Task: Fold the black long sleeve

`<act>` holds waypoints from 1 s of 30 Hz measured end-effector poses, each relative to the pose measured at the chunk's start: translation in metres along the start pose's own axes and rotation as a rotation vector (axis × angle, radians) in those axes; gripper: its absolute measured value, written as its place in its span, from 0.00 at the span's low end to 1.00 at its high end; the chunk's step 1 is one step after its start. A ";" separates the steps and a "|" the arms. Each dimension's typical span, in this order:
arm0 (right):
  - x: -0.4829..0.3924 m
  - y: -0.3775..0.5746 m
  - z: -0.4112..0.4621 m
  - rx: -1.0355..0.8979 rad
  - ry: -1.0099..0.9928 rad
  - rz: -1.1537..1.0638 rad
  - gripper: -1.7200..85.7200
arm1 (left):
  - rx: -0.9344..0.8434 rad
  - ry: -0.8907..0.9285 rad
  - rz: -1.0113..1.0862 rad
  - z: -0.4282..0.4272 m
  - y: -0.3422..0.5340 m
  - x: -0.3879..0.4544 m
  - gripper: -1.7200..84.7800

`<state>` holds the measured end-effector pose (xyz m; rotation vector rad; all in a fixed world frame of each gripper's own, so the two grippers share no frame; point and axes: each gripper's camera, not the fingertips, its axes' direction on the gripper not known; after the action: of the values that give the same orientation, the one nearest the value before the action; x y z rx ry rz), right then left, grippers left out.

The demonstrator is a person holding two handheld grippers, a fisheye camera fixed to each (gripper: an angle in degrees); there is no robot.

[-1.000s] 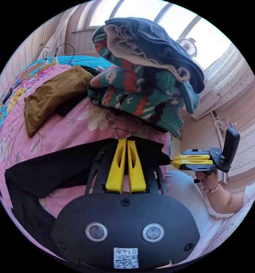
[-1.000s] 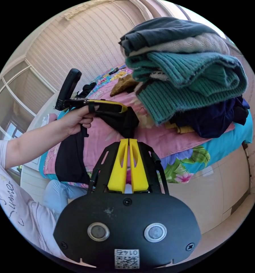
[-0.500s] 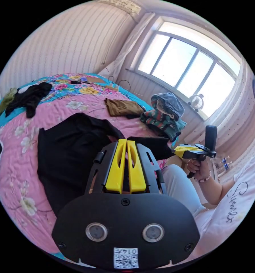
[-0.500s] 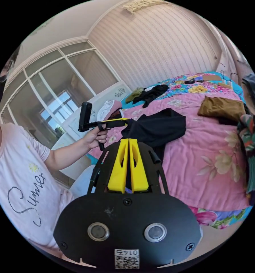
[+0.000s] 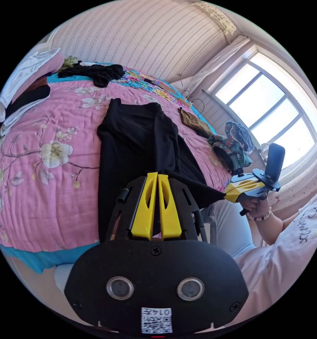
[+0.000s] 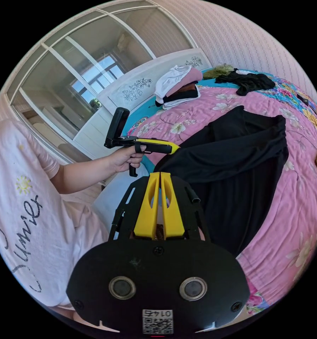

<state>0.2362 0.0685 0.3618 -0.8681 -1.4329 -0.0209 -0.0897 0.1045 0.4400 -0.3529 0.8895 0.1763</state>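
- Now dragged out long across the pink flowered quilt (image 5: 42, 183), no longer bunched: black long-sleeve top (image 5: 137, 141).
- Near hem clamped at both corners by left tool (image 5: 157, 176) and right tool (image 6: 160, 175), jaws together on cloth.
- Long axis running straight away from both tools, collar end farthest.

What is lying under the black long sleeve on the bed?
Under the black long sleeve lies the pink flowered quilt, showing on both sides of it. The part of the quilt beneath the shirt is covered, so anything else there cannot be seen.
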 end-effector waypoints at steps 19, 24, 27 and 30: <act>0.107 -0.118 -0.057 -0.027 0.357 0.151 0.10 | -0.069 0.000 0.148 -0.002 -0.183 -0.037 0.05; 0.172 -0.163 -0.093 0.074 0.421 0.332 0.11 | -0.054 -0.001 0.265 0.055 -0.287 0.006 0.06; 0.203 -0.185 -0.097 0.071 0.394 0.403 0.11 | -0.137 -0.017 0.254 0.104 -0.337 0.022 0.10; 0.224 -0.200 -0.096 0.039 0.348 0.428 0.11 | -0.183 -0.116 0.279 0.144 -0.369 0.031 0.12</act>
<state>0.2595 -0.0164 0.6646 -1.0666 -0.9032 0.1708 0.1428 -0.1839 0.5826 -0.3831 0.8075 0.5328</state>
